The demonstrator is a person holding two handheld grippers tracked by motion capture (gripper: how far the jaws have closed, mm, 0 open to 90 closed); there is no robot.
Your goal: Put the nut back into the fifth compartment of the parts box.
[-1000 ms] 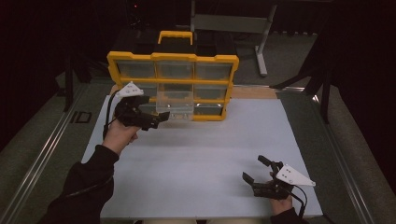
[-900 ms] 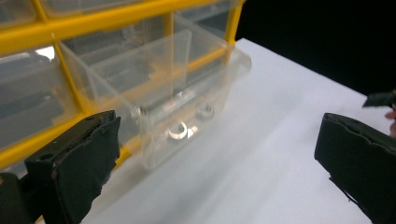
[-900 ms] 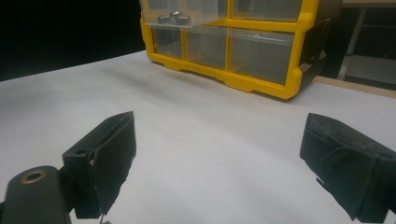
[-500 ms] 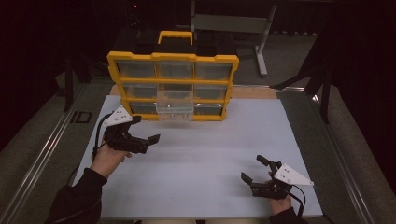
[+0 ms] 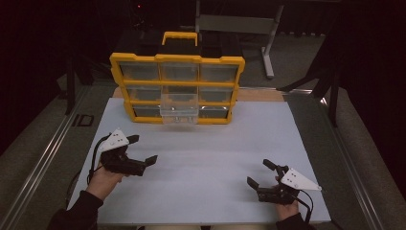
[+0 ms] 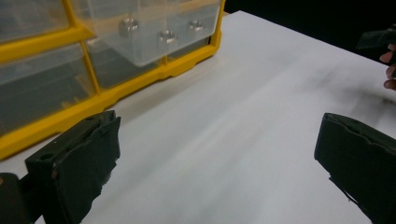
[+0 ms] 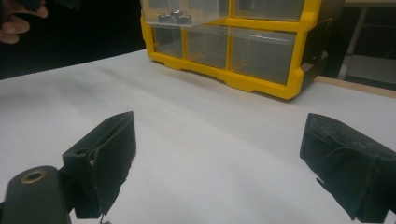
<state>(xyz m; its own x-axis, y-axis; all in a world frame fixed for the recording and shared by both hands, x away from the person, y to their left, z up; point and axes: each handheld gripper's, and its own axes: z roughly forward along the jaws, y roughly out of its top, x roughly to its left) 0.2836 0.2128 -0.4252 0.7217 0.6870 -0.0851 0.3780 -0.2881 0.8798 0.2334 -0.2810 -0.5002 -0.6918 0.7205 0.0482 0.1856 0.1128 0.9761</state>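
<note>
A yellow organizer (image 5: 177, 60) with clear drawers stands at the far side of the white table top (image 5: 206, 158). Its lower middle drawer (image 5: 179, 114) is pulled out; the left gripper view shows that drawer (image 6: 154, 42) holding a few metal nuts (image 6: 128, 25). My left gripper (image 5: 143, 148) hovers open over the near left of the table, well short of the organizer. Between its jaws, my left gripper (image 6: 217, 140) has only bare table. My right gripper (image 5: 258, 172) rests open near the front right edge. From its own view, my right gripper (image 7: 219, 135) faces the organizer (image 7: 261, 46) with nothing between its jaws.
Metal table legs (image 5: 268, 43) stand behind the organizer on a dark floor. A rail (image 5: 43, 158) runs along the table's left side. The other hand (image 7: 16, 21) shows at the top left of the right gripper view.
My left gripper has drawn back from the pulled-out drawer toward the near left of the table, open. The drawer stays out. My right gripper has not moved.
</note>
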